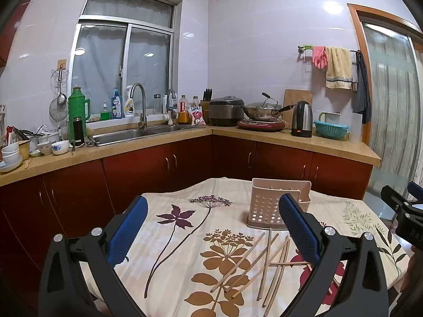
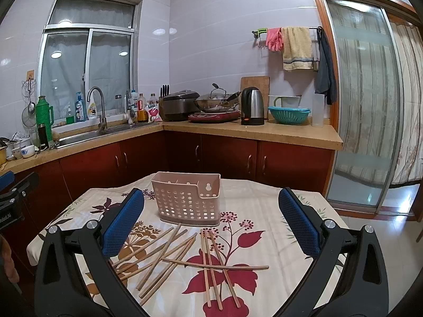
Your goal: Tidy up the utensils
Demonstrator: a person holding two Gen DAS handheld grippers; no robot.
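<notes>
Several wooden chopsticks lie scattered and crossed on a floral tablecloth; the left wrist view shows the chopsticks too. Just behind them a beige perforated utensil holder stands upright; in the left wrist view the holder is partly hidden by a blue pad. My left gripper hangs open above the cloth, left of the pile. My right gripper is open too, its blue pads wide apart above the chopsticks, holding nothing. The right gripper's black body shows at the left view's right edge.
A kitchen counter with red cabinets runs behind the table, bearing a sink, bowls, a rice cooker, a wok and a kettle. A glass sliding door stands at the right. The table's far edge lies just behind the holder.
</notes>
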